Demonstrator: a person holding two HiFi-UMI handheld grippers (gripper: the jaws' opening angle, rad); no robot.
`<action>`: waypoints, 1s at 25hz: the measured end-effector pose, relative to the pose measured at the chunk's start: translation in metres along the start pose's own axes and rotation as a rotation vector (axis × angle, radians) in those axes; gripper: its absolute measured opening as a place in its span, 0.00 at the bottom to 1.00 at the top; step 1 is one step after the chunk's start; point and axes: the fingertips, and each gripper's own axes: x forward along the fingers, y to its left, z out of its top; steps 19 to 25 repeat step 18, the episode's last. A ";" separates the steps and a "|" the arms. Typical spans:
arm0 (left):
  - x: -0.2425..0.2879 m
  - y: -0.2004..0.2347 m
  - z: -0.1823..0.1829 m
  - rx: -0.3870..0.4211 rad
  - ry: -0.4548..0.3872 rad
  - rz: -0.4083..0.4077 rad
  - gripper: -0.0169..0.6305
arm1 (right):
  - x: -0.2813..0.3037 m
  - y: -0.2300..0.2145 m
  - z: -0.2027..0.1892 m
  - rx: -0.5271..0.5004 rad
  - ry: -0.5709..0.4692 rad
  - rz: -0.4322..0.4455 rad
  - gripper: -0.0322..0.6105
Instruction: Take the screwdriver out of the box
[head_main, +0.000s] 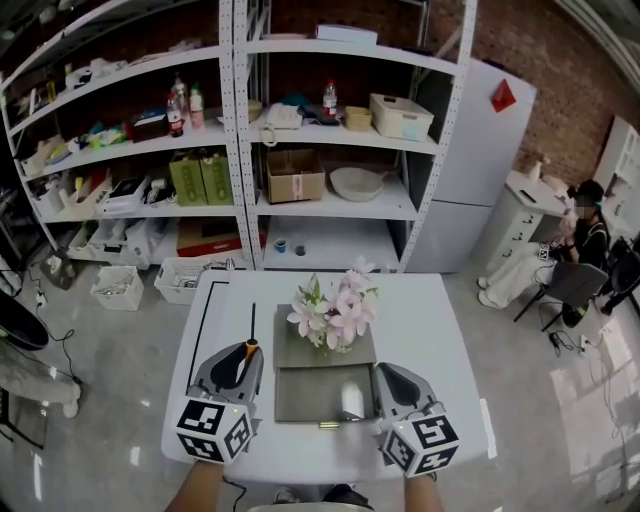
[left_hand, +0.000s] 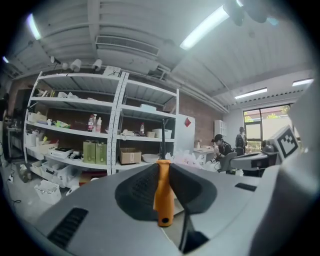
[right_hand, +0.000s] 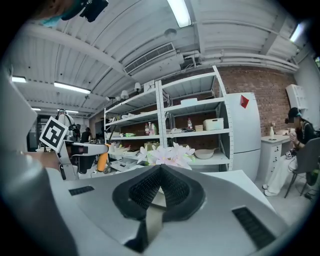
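**Though not yet set down, out of the box already**

Nearest, on the left: clamped in the left gripper (head_main: 245, 362), jaws closed on the orange handle of the screwdriver (left_hand: 163, 192), with the black shaft pointing straight away. From the head view, sits just left of the box (head_main: 305, 395) and outside its edge, over the white table (head_main: 440, 330). Cannot tell whether lifted or resting on the top.

Nearest, on the right: right gripper (right_hand: 160, 170) with jaws pressed fully together, pad to pad, nothing between them. Hangs at the box's near right corner, close beside it but, as far as can be seen, not gripping it.

A little further out: box lying open, grey inside, with a pale thing (head_main: 352, 400) in the near half, too blurred to name. On the far half, pink and white flowers (head_main: 332, 312).

Beyond the table: metal shelves (head_main: 240, 150) full of cartons and bottles, and off to the far right a seated person (head_main: 575, 245).

Judged from this: main step done, since gripped and clear of the box. Left to do, at most: lowering onto open table and letting go. Asks nothing of the right side, apart perhaps from steadying or closing the box.
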 end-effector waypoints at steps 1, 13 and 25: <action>0.000 0.000 0.000 -0.001 0.001 0.001 0.14 | 0.000 0.000 0.000 0.000 0.001 0.000 0.06; 0.011 -0.005 -0.003 -0.006 0.005 -0.004 0.14 | 0.006 -0.009 -0.001 0.002 0.005 0.003 0.06; 0.015 -0.006 -0.005 -0.005 0.007 -0.007 0.14 | 0.009 -0.011 -0.002 -0.004 0.006 0.005 0.06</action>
